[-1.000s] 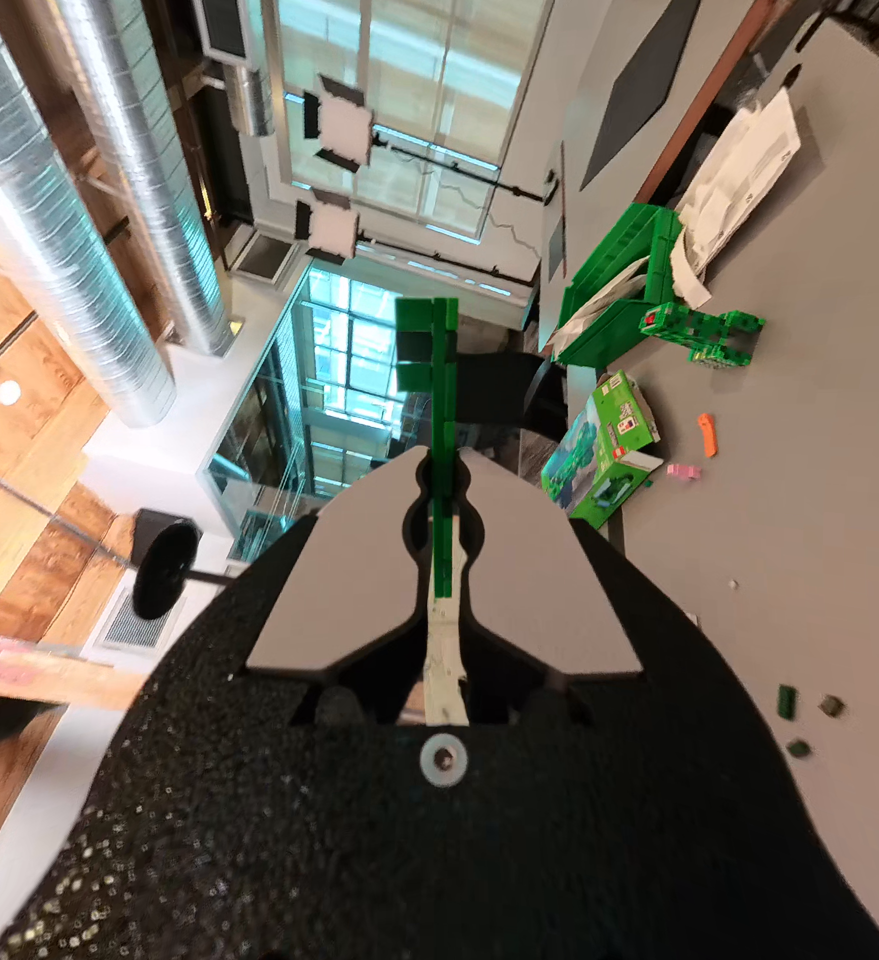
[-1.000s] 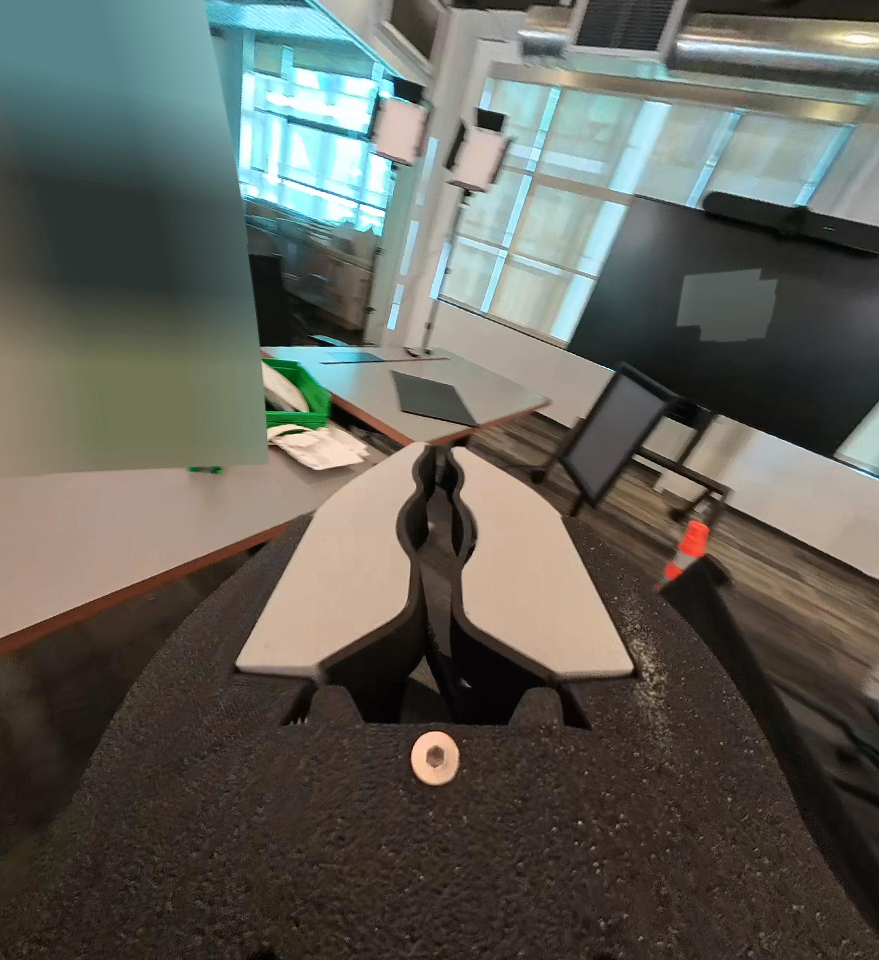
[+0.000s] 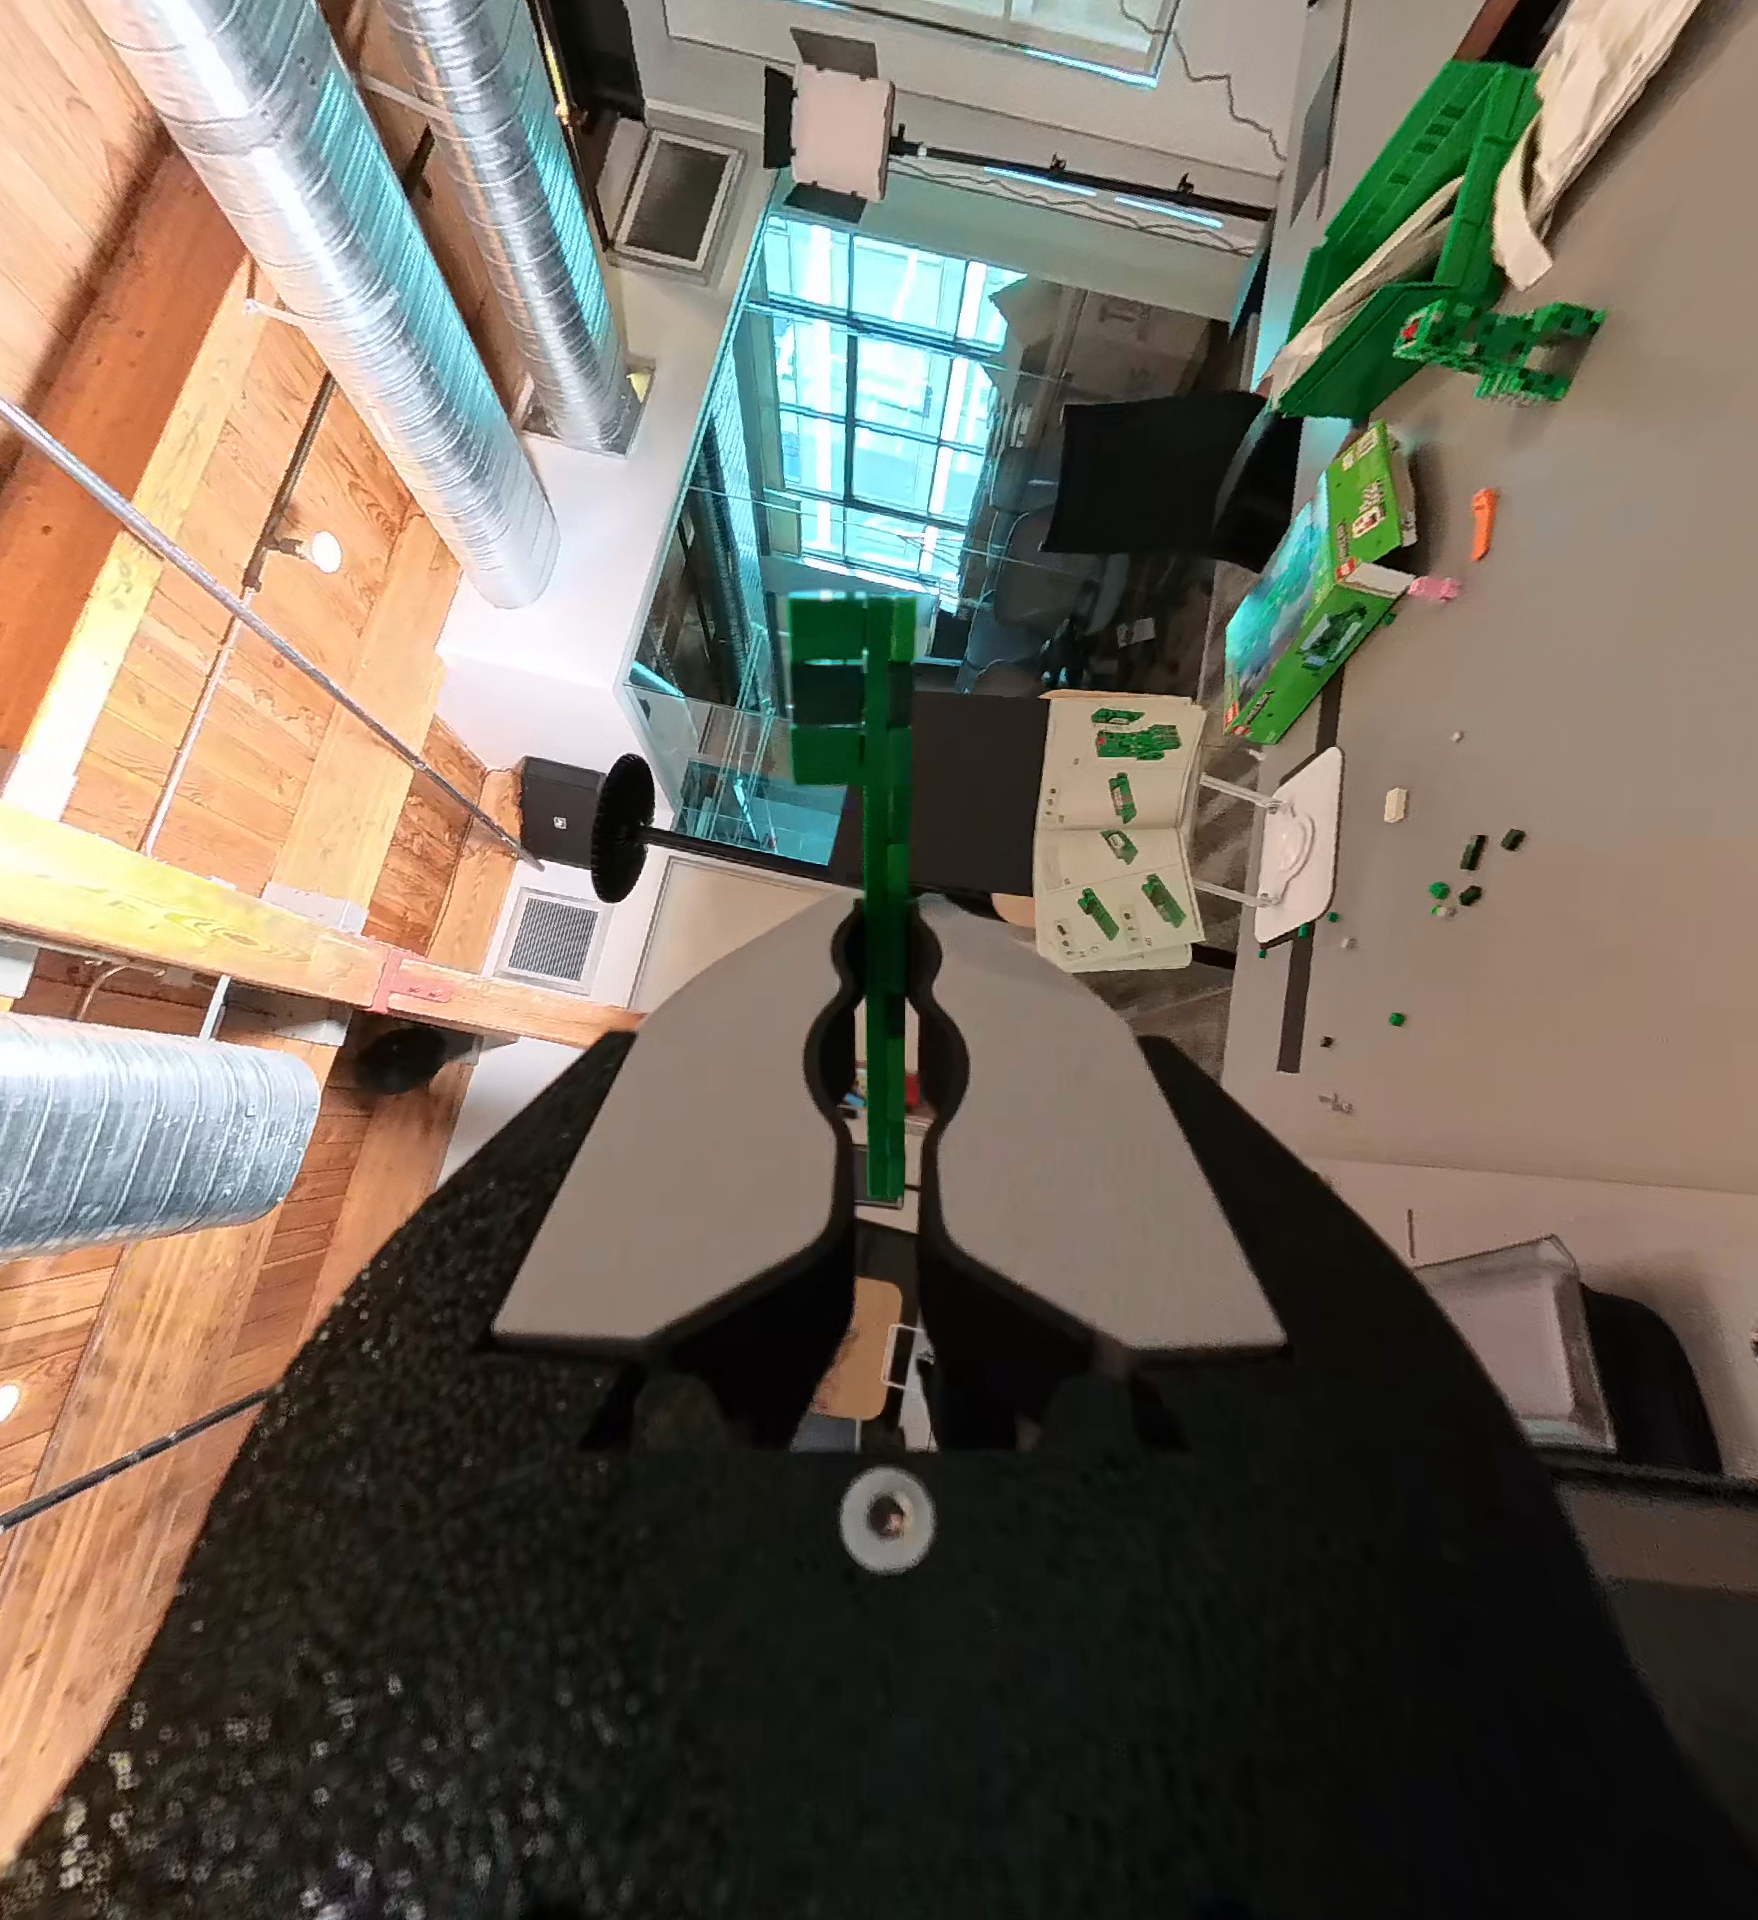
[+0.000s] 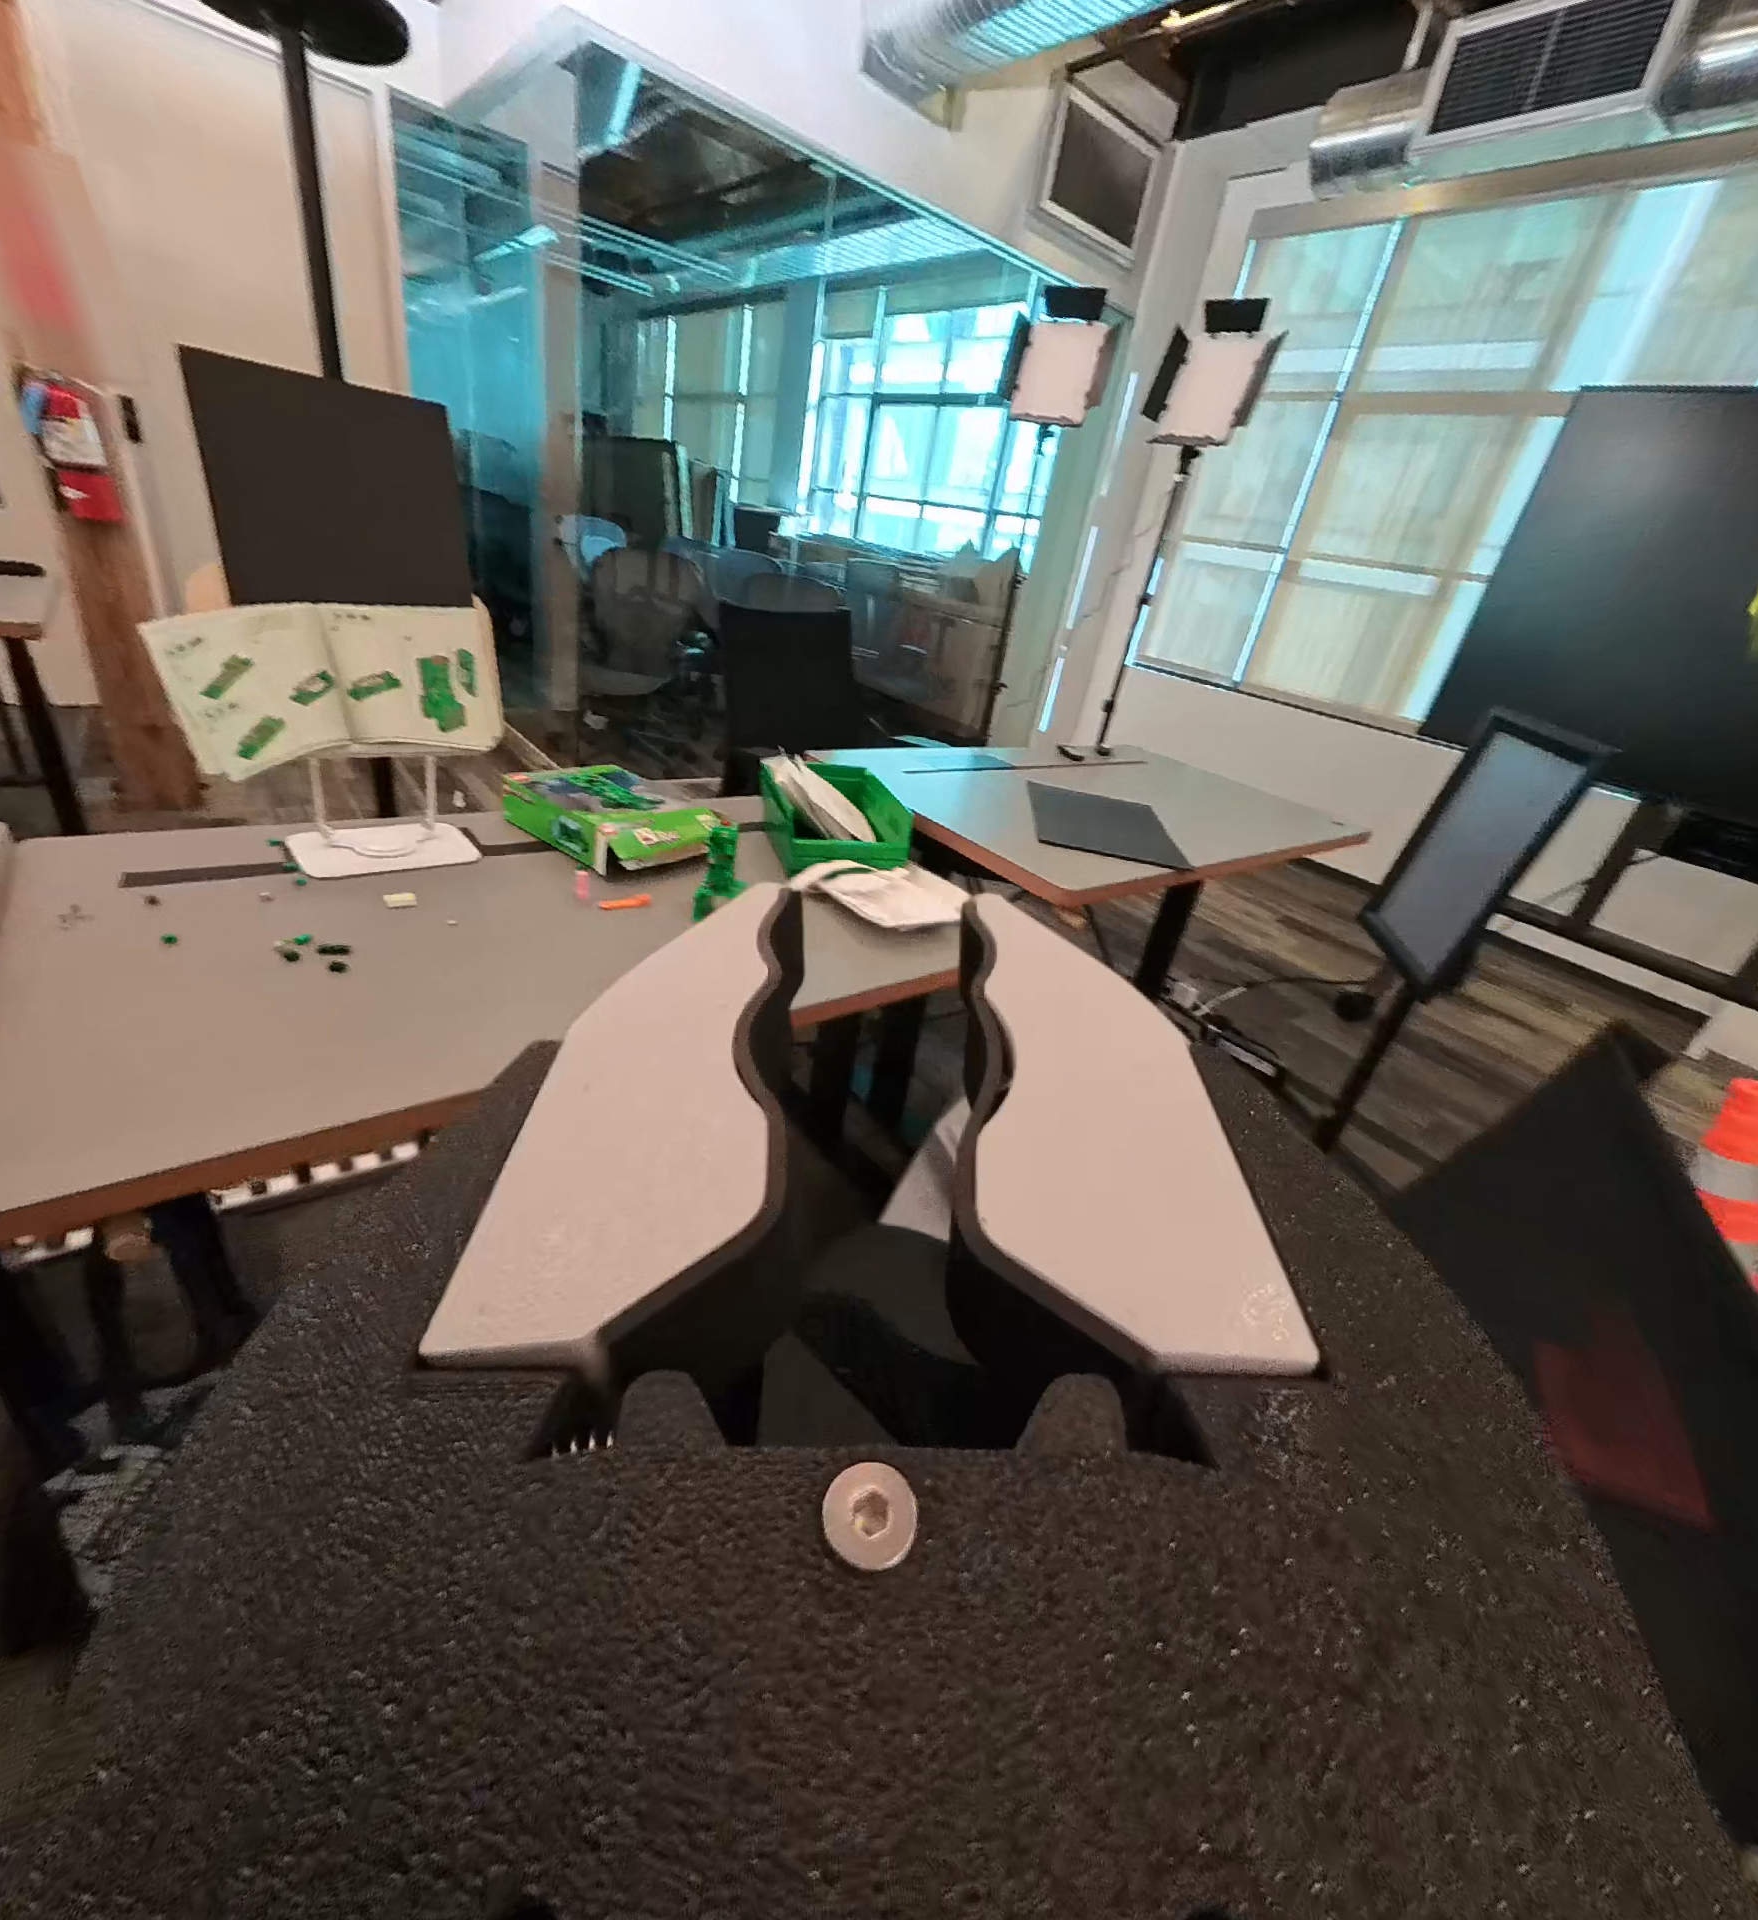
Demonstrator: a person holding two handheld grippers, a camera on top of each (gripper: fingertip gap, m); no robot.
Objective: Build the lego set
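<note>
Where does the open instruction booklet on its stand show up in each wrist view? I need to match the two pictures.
Left wrist view: instruction booklet right of centre, beside the green lego strip held in the left gripper, picture rolled sideways.
Right wrist view: booklet upper left, upright on its white stand, far from the right gripper.
Shared landmark: the green lego box on the table.

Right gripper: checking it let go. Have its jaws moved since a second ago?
Yes. The right gripper was shut; now its jaws stand apart, open and empty, with the grey table showing between the tips.
</note>
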